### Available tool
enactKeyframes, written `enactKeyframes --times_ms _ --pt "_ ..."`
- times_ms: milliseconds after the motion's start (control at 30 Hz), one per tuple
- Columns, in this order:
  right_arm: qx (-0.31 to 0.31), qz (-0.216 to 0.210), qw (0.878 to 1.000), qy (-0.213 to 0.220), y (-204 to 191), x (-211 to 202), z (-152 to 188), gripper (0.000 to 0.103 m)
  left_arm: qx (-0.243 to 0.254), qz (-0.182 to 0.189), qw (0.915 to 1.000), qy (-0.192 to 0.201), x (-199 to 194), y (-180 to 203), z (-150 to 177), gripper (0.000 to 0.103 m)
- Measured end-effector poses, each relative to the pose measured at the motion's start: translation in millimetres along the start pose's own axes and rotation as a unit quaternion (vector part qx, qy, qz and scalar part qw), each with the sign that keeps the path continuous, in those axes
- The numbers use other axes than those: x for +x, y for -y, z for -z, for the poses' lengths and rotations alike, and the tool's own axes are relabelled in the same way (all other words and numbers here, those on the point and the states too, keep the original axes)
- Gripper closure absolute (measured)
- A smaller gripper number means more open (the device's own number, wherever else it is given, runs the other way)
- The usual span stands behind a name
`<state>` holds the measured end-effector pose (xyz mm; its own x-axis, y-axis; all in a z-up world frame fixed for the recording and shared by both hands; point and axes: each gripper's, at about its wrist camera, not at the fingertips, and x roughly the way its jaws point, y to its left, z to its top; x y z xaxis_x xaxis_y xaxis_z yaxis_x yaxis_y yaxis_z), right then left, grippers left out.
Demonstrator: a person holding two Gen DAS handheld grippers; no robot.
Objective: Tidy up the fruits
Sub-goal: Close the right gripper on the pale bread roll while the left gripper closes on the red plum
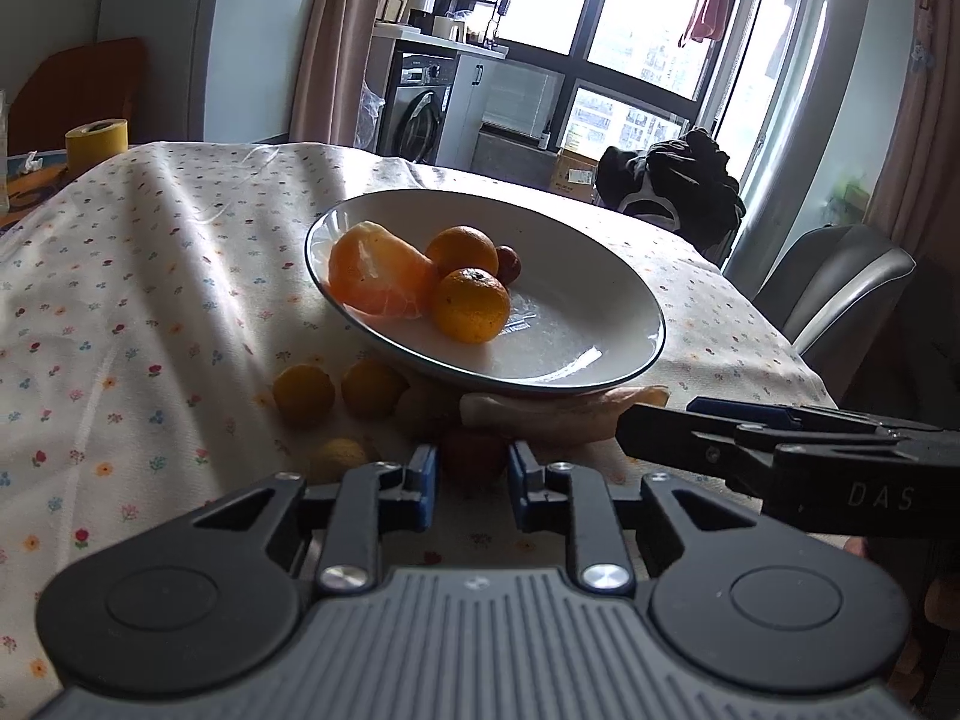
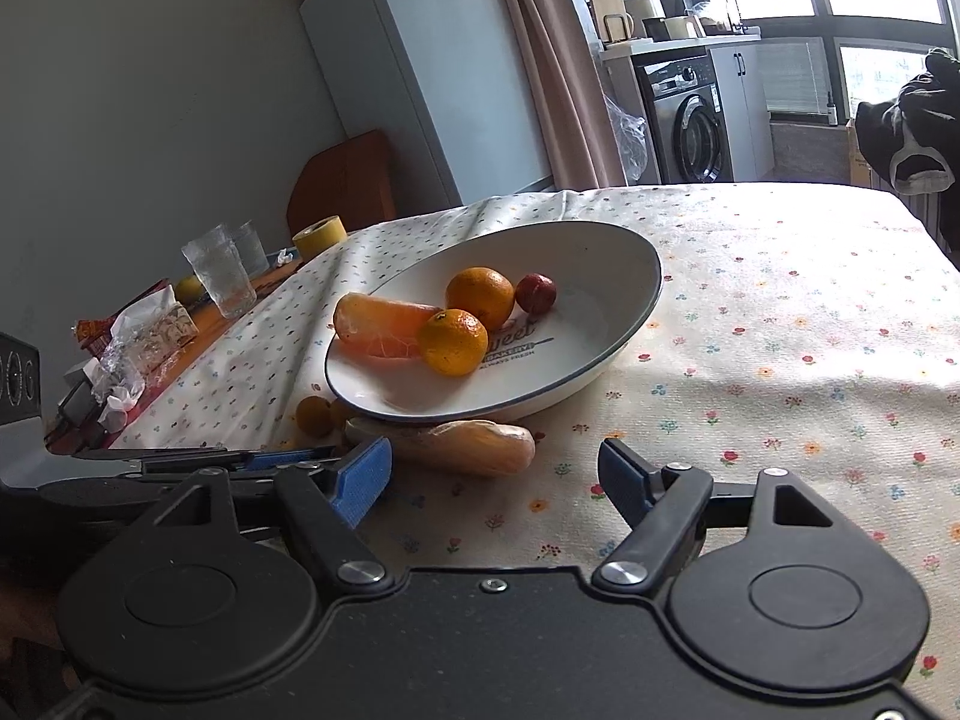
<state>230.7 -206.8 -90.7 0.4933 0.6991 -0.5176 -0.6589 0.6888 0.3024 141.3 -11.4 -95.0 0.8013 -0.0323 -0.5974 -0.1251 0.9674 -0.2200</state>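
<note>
A white plate (image 1: 570,312) (image 2: 600,276) on the flowered cloth holds a peeled orange (image 1: 375,276) (image 2: 384,321), two mandarins (image 1: 471,303) (image 2: 453,342) and a small red fruit (image 1: 509,261) (image 2: 536,293). Its near rim lies over a pale long fruit (image 1: 540,414) (image 2: 468,447). Small yellow fruits (image 1: 303,393) (image 2: 314,415) sit in its shadow. My left gripper (image 1: 471,480) (image 2: 288,456) is closed narrowly on a small red fruit (image 1: 474,453) on the cloth. My right gripper (image 2: 495,477) (image 1: 666,411) is wide open, just short of the pale fruit.
At the far left lie a yellow tape roll (image 1: 96,141) (image 2: 320,235), two glasses (image 2: 219,276) and wrappers (image 2: 138,336). A grey chair (image 1: 840,282) with black clothing (image 1: 678,180) stands past the table's far right edge. Bare cloth stretches right of the plate.
</note>
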Motion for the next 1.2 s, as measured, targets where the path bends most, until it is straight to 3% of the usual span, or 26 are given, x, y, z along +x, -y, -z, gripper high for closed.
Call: enactKeyframes --times_ms 933,1033,1200 --pt "-0.078 -0.003 0.996 -0.038 -27.1 39.7 -4.8 0.030 -0.025 -0.003 0.9993 0.027 -21.9 -21.4 -7.1 0.081" --pt "-0.096 0.007 0.995 -0.040 -34.9 40.2 -2.5 0.034 -0.028 -0.004 0.9991 0.030 -25.8 -22.6 -6.0 0.081" --pt "-0.098 0.006 0.994 -0.044 -32.4 33.6 -2.3 0.056 -0.033 -0.004 0.9988 0.035 -30.5 -24.9 -4.9 0.081"
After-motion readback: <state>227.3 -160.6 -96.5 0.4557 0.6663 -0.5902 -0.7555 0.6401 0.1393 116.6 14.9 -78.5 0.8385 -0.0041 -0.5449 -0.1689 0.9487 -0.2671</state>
